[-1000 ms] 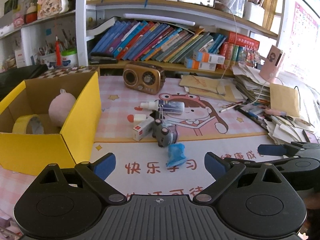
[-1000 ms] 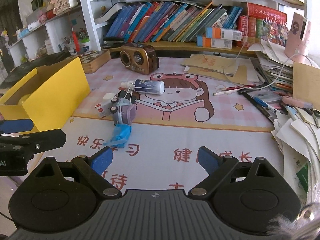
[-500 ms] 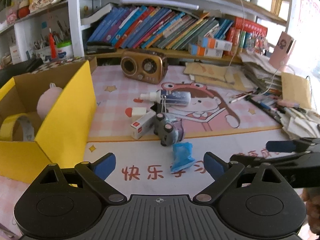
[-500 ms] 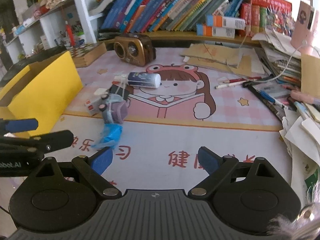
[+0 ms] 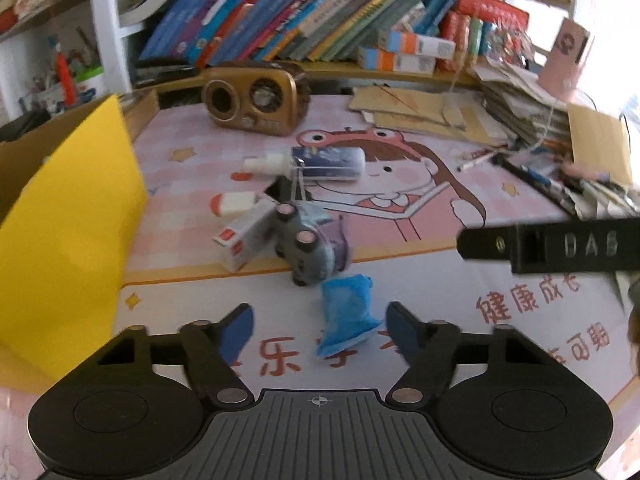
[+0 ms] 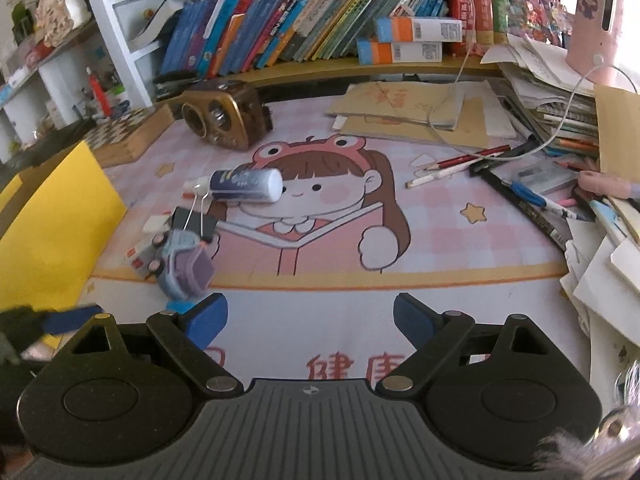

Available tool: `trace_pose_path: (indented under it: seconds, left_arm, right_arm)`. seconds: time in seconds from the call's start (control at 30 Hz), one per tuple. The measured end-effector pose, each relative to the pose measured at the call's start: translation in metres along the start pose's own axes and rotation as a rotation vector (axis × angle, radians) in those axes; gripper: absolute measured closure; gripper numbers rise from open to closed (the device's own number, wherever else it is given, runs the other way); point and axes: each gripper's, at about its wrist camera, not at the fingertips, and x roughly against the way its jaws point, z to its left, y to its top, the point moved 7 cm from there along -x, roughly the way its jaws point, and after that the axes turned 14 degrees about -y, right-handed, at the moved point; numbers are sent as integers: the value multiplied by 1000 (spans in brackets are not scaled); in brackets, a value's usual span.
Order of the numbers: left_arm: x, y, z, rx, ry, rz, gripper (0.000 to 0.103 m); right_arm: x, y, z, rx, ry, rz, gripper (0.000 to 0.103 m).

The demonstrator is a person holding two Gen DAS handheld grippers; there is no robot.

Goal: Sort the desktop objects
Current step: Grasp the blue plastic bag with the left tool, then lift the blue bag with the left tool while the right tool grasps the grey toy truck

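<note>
Left tongs point(image 5: 320, 330) spread wide around a crumpled blue plastic wrapper point(image 5: 347, 326) on the desk.

Wrapper flat on the pink cartoon-print desk mat point(image 5: 420, 256), between the blue pads point(image 5: 239, 326), not visibly touched by either. Just behind: grey-purple toy car point(image 5: 310, 244), beside a white-and-red small box point(image 5: 244, 236), with a white-capped dark blue spray bottle point(image 5: 316, 162) farther back. Yellow cardboard box point(image 5: 68, 216) off to the left. Right tongs point(image 6: 310, 320) also spread apart, empty, above the mat.
</note>
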Motion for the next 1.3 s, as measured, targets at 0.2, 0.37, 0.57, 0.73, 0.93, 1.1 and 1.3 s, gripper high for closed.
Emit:
trace_pose_path:
  seconds: [0.2,0.37,0.57,0.73,0.93,1.1,1.3]
  left_arm:
    - [-22,-5,-9,-61,8,26,59]
    - [-16,-7,-9,-50,-14,-10,74]
    - [26,-6,6,-3,21,-81,75]
    - [56,-12,18,56,61,-107,75]
    - [75,-14,17,57,98,-129,75]
    - [87,-13,19,79,114,-154,75]
    - [92,-15,18,85,114,-165,76]
  right_arm:
    - [1,9,5,21,18,-18,13]
    - [3,12,15,69,37,-34,13]
    - [2,17,29,115,79,-49,12]
    - [-14,20,51,171,136,-32,12]
    - [-29,21,91,274,226,-8,21]
    - [-49,20,117,315,236,31,32]
    - [-67,18,129,321,214,76,51]
